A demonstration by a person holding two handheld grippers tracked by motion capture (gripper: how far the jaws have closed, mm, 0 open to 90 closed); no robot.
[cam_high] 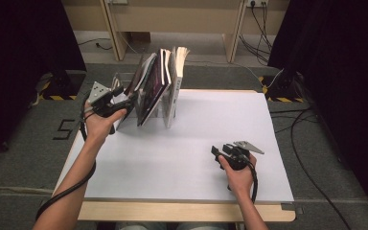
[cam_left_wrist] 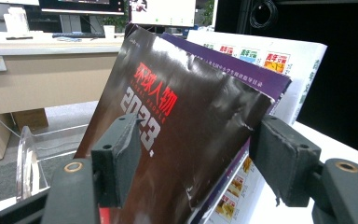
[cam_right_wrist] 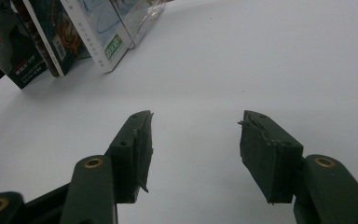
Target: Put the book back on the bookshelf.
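Several books and magazines (cam_high: 160,84) stand leaning in a row at the back left of the white table (cam_high: 196,139). The nearest to my left gripper (cam_high: 126,99) is a dark glossy magazine (cam_left_wrist: 177,121) with red characters and "2023" on its cover, tilted against a purple one (cam_left_wrist: 242,77) and a white book (cam_left_wrist: 279,58). My left gripper (cam_left_wrist: 196,140) is open wide, with the dark magazine's cover between its jaws and the pads not pressing it. My right gripper (cam_high: 216,153) rests low over the bare table at the front right; its jaws are open and hold nothing (cam_right_wrist: 196,128).
A clear acrylic stand (cam_left_wrist: 25,158) holds the row at its left end. The books' lower ends (cam_right_wrist: 51,42) lie ahead and to the left in the right gripper view. Behind the table are a wooden bench (cam_high: 172,19) and floor cables (cam_high: 297,129).
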